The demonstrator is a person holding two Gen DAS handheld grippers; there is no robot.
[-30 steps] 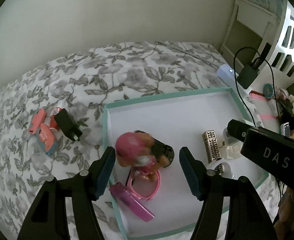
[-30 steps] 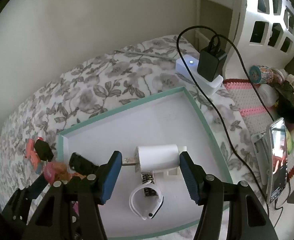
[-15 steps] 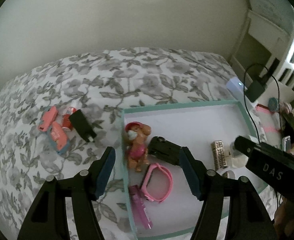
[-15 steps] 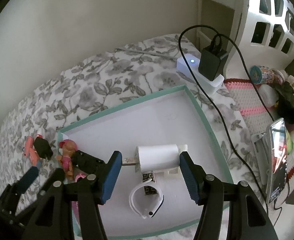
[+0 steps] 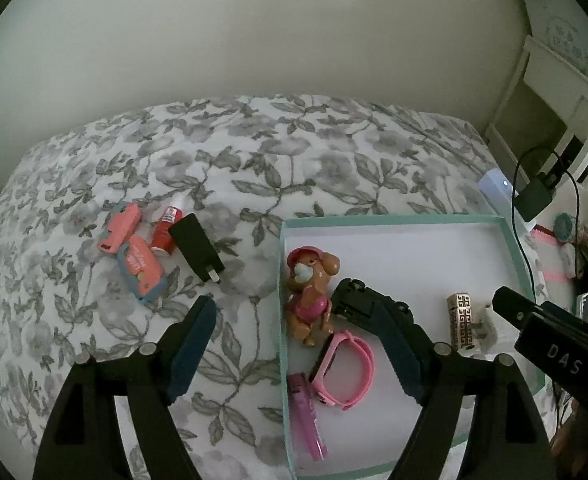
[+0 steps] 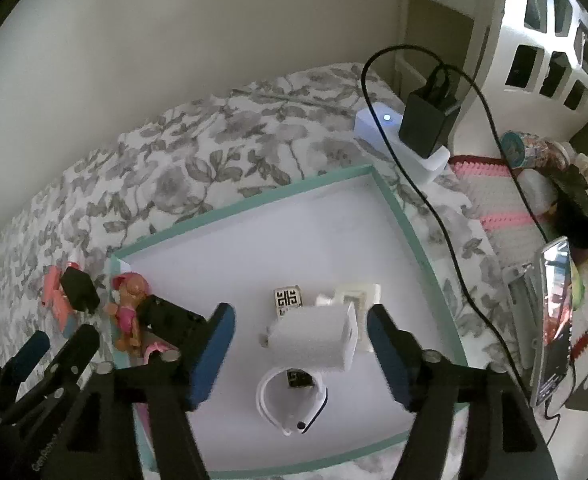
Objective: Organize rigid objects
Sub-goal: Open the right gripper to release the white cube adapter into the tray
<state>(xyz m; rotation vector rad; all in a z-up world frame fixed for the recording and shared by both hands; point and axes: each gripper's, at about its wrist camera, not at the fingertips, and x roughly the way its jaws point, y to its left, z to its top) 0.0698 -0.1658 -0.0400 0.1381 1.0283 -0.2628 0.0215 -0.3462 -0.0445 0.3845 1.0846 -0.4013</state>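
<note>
A teal-rimmed white tray (image 5: 398, 220) lies on the floral bed. In it are a pink-hatted toy dog (image 5: 310, 292), a black toy car (image 5: 358, 304), a pink watch band (image 5: 346, 372), a pink clip (image 5: 306, 416) and a patterned block (image 5: 464, 320). My left gripper (image 5: 298, 348) is open and empty above the tray's left rim. My right gripper (image 6: 300, 344) is open; a white charger (image 6: 314, 342) lies loose between its fingers, over a white watch band (image 6: 290, 404). Left of the tray lie a black charger (image 5: 196, 246), a red bottle (image 5: 166, 228) and pink items (image 5: 130, 248).
A white power strip (image 6: 398, 144) with a black plug and cable sits past the tray's far corner. A phone (image 6: 554, 320) and knitted items lie to the right. A white headboard (image 6: 534, 40) stands at the back right.
My left gripper has let go of the toy dog and drawn back and leftward. My right gripper has opened and the white charger has dropped out of its grip.
</note>
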